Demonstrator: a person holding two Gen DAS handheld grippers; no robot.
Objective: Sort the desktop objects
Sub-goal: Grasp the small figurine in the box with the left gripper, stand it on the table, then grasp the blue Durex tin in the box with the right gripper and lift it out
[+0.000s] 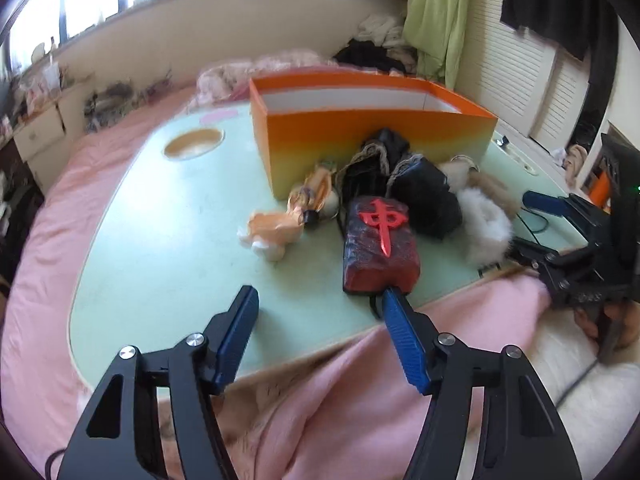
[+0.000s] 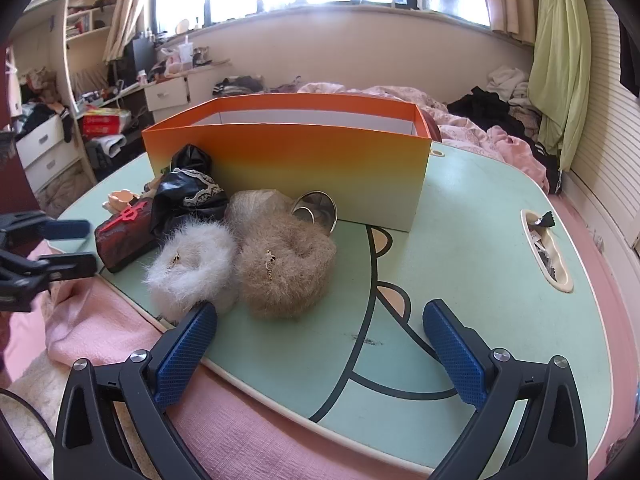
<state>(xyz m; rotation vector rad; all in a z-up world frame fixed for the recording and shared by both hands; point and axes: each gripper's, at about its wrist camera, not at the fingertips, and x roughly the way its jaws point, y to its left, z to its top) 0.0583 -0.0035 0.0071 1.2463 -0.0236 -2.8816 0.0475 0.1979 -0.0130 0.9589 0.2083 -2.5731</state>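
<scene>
Two fluffy pouches (image 2: 192, 264), one box (image 2: 288, 160)

The table (image 2: 460, 240) is smooth and a little shiny, like painted board. The box (image 2: 320, 168) looks like smooth matt card. Near the table's front edge sit two fluffy things, a white puff (image 2: 192, 264) and a tan puff (image 2: 284, 268), both soft fur. The red block (image 1: 380, 244) looks rough and shiny. The black bag (image 1: 428, 196) is glossy with lace trim. The pink blanket (image 1: 360, 392) is soft cloth. The finger pads (image 2: 456, 352) are bumpy blue plastic.
</scene>
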